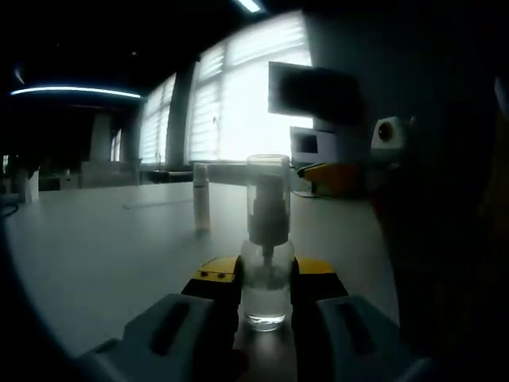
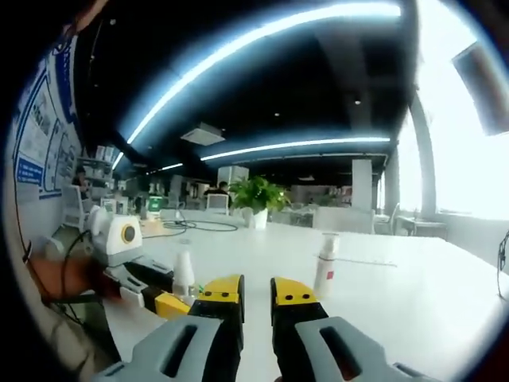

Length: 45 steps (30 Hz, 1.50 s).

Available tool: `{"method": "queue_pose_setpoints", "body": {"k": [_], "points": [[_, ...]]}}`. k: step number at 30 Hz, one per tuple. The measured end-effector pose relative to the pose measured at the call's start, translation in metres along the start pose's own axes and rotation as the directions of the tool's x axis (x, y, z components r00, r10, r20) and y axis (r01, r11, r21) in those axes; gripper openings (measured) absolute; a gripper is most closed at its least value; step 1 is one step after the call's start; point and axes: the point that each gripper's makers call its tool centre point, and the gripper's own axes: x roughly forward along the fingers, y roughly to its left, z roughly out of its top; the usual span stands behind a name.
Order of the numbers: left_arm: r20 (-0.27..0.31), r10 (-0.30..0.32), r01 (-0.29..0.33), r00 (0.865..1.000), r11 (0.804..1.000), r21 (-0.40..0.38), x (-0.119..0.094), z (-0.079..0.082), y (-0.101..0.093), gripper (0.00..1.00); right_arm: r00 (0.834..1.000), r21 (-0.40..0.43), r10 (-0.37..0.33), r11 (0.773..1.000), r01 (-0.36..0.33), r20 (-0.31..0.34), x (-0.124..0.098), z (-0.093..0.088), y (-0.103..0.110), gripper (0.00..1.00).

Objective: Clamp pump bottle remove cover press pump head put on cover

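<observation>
Left gripper view sets a white table [image 1: 103, 255] wide on the left, a slim white spray bottle [image 1: 201, 199] standing further back, and nearer, at centre, the pump bottle [image 1: 266, 263] upright between the yellow-tipped jaws of the left gripper [image 1: 265, 288], which press its lower body from both sides, presumably to steady it while the top is worked. It is clear, holds a little liquid (the backlight makes the level hard to judge), and wears its transparent cover [image 1: 268, 195] over a pale pump head, so removal looks not yet done. Right gripper view has that left gripper [image 2: 131, 267] at the left with the bottle [image 2: 184, 277] in it, then the right gripper [image 2: 256, 293], its jaws nearly together around nothing, hanging near but apart.
</observation>
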Motion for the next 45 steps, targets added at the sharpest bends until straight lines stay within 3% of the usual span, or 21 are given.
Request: {"method": "queue_pose_setpoints", "body": {"k": [23,35,45], "points": [[-0.008,0.008,-0.007,1.000,1.000,0.009,0.000,-0.001,0.000,0.16,0.995,0.006,0.102,0.995,-0.102,0.020,0.007,0.019,0.037,0.17],[-0.010,0.008,-0.008,1.000,1.000,0.009,-0.001,-0.002,0.001,0.16,0.983,-0.009,0.184,0.983,-0.184,-0.010,0.021,0.017,0.069,0.19],[-0.011,0.008,-0.008,1.000,1.000,0.011,-0.001,-0.002,0.001,0.16,0.980,-0.020,0.194,0.980,-0.196,-0.048,0.037,0.011,0.079,0.22]]}}
